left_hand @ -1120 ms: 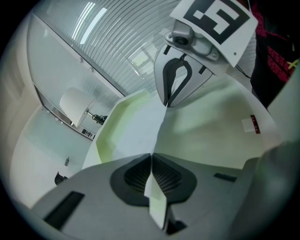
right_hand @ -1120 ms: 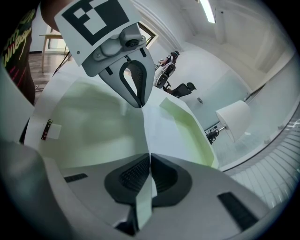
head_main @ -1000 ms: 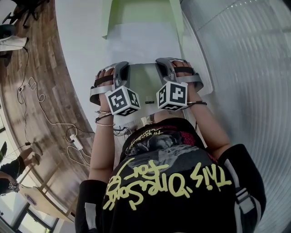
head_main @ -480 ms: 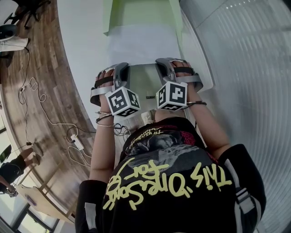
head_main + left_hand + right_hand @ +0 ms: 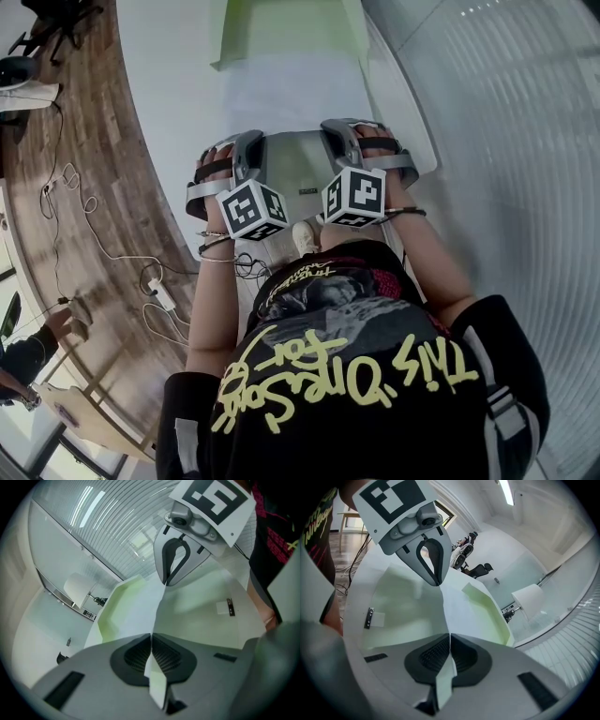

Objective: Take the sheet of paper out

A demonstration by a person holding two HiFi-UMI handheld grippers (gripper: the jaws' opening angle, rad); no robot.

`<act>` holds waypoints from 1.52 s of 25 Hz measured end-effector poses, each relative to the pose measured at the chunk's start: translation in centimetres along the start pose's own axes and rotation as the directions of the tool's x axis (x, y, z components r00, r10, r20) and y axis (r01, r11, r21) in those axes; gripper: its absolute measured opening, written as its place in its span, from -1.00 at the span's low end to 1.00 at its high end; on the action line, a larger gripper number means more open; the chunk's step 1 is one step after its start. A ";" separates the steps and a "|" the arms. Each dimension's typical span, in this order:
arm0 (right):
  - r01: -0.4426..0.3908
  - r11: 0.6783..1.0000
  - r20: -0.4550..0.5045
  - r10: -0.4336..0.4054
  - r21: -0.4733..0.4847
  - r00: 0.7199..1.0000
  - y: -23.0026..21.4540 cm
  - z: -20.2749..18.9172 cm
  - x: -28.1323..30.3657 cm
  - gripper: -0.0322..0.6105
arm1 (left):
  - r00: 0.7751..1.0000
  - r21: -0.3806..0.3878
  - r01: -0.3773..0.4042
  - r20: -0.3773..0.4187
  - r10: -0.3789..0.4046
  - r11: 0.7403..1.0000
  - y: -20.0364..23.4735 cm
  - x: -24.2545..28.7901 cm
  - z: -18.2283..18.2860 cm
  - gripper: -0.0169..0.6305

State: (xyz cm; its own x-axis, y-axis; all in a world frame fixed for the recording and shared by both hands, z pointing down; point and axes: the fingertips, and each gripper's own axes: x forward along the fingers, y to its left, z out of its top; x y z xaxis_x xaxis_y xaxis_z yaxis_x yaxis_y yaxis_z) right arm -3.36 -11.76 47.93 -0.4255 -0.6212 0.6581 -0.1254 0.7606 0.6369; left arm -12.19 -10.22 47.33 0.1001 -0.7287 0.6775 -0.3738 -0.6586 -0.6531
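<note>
A white sheet of paper (image 5: 292,94) sticks out of a light green folder (image 5: 286,28) lying on the white table (image 5: 169,84). Its near part sags in shadow between my two grippers. My left gripper (image 5: 251,150) is shut on the sheet's near left edge, and the pinched paper (image 5: 187,606) shows in the left gripper (image 5: 151,641) view. My right gripper (image 5: 336,141) is shut on the near right edge; the right gripper (image 5: 449,641) view shows the sheet (image 5: 412,606) and the folder (image 5: 492,613) beyond it. Each gripper view also catches the other gripper.
Cables and a power strip (image 5: 155,292) lie on the wooden floor to the left. A ribbed white wall (image 5: 506,141) runs along the right. A white lamp (image 5: 79,588) stands beyond the table. A shoe tip (image 5: 302,234) shows below the grippers.
Both grippers have drawn back a little toward the person with the sheet still pinched. The green folder now sits slightly farther off, and a shoe tip has come into view.
</note>
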 end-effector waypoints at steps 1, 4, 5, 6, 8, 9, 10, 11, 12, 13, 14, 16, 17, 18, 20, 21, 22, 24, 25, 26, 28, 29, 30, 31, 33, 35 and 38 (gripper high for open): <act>0.000 1.000 -0.001 0.000 0.000 1.000 -0.1 -0.1 -0.1 -0.87 | 1.000 -0.001 0.000 0.000 0.000 1.000 0.1 0.0 0.1 -0.91; 0.005 1.000 -0.002 -0.005 0.002 1.000 0.0 -0.3 -0.3 -0.87 | 1.000 0.003 0.000 0.002 0.000 1.000 -0.2 -0.1 0.3 -0.91; 0.007 1.000 -0.002 -0.007 0.003 1.000 0.1 -0.3 -0.4 -0.87 | 1.000 0.005 -0.001 0.003 0.001 1.000 -0.3 -0.2 0.3 -0.91; 0.009 1.000 -0.003 -0.009 0.005 1.000 0.3 -0.3 -0.5 -0.87 | 1.000 0.007 -0.002 0.004 0.002 1.000 -0.5 -0.3 0.3 -0.91; 0.013 1.000 -0.004 -0.013 0.005 1.000 0.7 -0.2 -0.8 -0.87 | 1.000 0.009 -0.005 0.008 0.005 1.000 -0.7 -0.6 0.2 -0.91; 0.016 1.000 -0.005 -0.016 0.004 1.000 0.9 -0.1 -0.9 -0.87 | 1.000 0.010 -0.007 0.010 0.007 1.000 -0.8 -0.7 0.1 -0.91; 0.020 1.000 -0.005 -0.020 0.002 1.000 1.0 0.0 -1.0 -0.87 | 1.000 0.011 -0.008 0.011 0.008 1.000 -1.0 -0.9 0.0 -0.91; 0.023 1.000 -0.005 -0.023 0.002 1.000 1.2 0.1 -1.1 -0.87 | 1.000 0.014 -0.009 0.012 0.009 1.000 -1.1 -1.0 -0.1 -0.91; 0.027 1.000 -0.005 -0.027 0.002 1.000 1.4 0.2 -1.2 -0.87 | 1.000 0.015 -0.010 0.012 0.010 1.000 -1.2 -1.2 -0.2 -0.91; 0.029 1.000 -0.004 -0.029 0.003 1.000 1.5 0.3 -1.3 -0.87 | 1.000 0.017 -0.011 0.014 0.011 1.000 -1.3 -1.3 -0.3 -0.91; 0.032 0.999 -0.004 -0.032 0.004 0.999 1.6 0.4 -1.4 -0.87 | 1.000 0.017 -0.013 0.015 0.013 1.000 -1.4 -1.4 -0.4 -0.91; 0.039 0.999 -0.004 -0.039 0.006 0.999 1.8 0.5 -1.5 -0.87 | 1.000 0.019 -0.016 0.018 0.015 1.000 -1.6 -1.6 -0.5 -0.91; 0.042 0.999 -0.003 -0.042 0.006 0.999 1.9 0.6 -1.6 -0.87 | 1.000 0.021 -0.017 0.019 0.017 1.000 -1.7 -1.7 -0.5 -0.91; 0.045 0.999 -0.002 -0.045 0.006 0.999 2.0 0.7 -1.7 -0.87 | 1.000 0.022 -0.019 0.020 0.018 1.000 -1.7 -1.8 -0.6 -0.91; 0.053 0.999 -0.001 -0.053 0.008 0.999 2.0 0.8 -2.0 -0.87 | 0.999 0.022 -0.023 0.023 0.023 0.999 -1.8 -2.0 -0.7 -0.91; 0.057 0.998 -0.001 -0.057 0.009 0.998 2.0 0.9 -2.1 -0.87 | 0.999 0.022 -0.026 0.025 0.025 0.999 -1.8 -2.1 -0.7 -0.91; 0.062 0.998 -0.001 -0.062 0.010 0.998 2.0 0.9 -2.1 -0.87 | 0.999 0.022 -0.028 0.026 0.028 0.999 -1.8 -2.2 -0.7 -0.91; 0.072 0.997 -0.001 -0.072 0.010 0.997 1.9 1.1 -2.4 -0.87 | 0.999 0.022 -0.035 0.029 0.034 0.999 -1.6 -2.4 -0.8 -0.91; 0.076 0.997 -0.001 -0.076 0.009 0.997 1.8 1.2 -2.5 -0.87 | 0.999 0.022 -0.039 0.031 0.038 0.999 -1.5 -2.6 -0.8 -0.91; 0.081 0.997 0.000 -0.081 0.008 0.997 1.8 1.4 -2.7 -0.87 | 0.999 0.022 -0.044 0.033 0.043 0.999 -1.4 -2.9 -0.8 -0.91; 0.092 0.996 0.001 -0.092 0.006 0.996 1.9 1.8 -3.1 -0.87 | 0.998 0.022 -0.054 0.036 0.054 0.998 -1.3 -3.3 -1.0 -0.91; 0.098 0.995 0.002 -0.098 0.004 0.995 1.9 1.9 -3.2 -0.87 | 0.998 0.023 -0.060 0.038 0.059 0.998 -1.2 -3.5 -1.1 -0.91; 0.105 0.995 0.003 -0.105 0.003 0.995 1.9 2.1 -3.3 -0.87 | 0.997 0.023 -0.066 0.040 0.065 0.998 -1.2 -3.7 -1.2 -0.91; 0.112 0.994 0.004 -0.112 0.001 0.994 1.9 2.1 -3.4 -0.87 | 0.997 0.024 -0.071 0.042 0.070 0.997 -1.2 -3.8 -1.2 -0.91; 0.125 0.992 0.006 -0.125 0.000 0.992 1.8 2.4 -3.9 -0.87 | 0.996 0.025 -0.081 0.045 0.079 0.996 -1.2 -4.3 -1.2 -0.91; 0.136 0.991 0.009 -0.136 -0.003 0.991 1.6 2.8 -4.3 -0.87 | 0.995 0.024 -0.089 0.048 0.088 0.996 -1.0 -4.7 -1.3 -0.91; 0.153 0.988 0.018 -0.153 -0.009 0.988 1.2 3.1 -4.2 -0.87 | 0.994 0.022 -0.103 0.051 0.102 0.994 -0.5 -4.8 -1.3 -0.91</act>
State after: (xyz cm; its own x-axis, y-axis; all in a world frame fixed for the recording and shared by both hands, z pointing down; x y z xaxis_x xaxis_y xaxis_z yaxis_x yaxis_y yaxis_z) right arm -4.52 -7.65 44.62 -0.4178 -0.7265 0.5455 -0.1810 0.6550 0.7337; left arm -13.68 -6.13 44.88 0.1081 -0.8005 0.5894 -0.3620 -0.5839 -0.7266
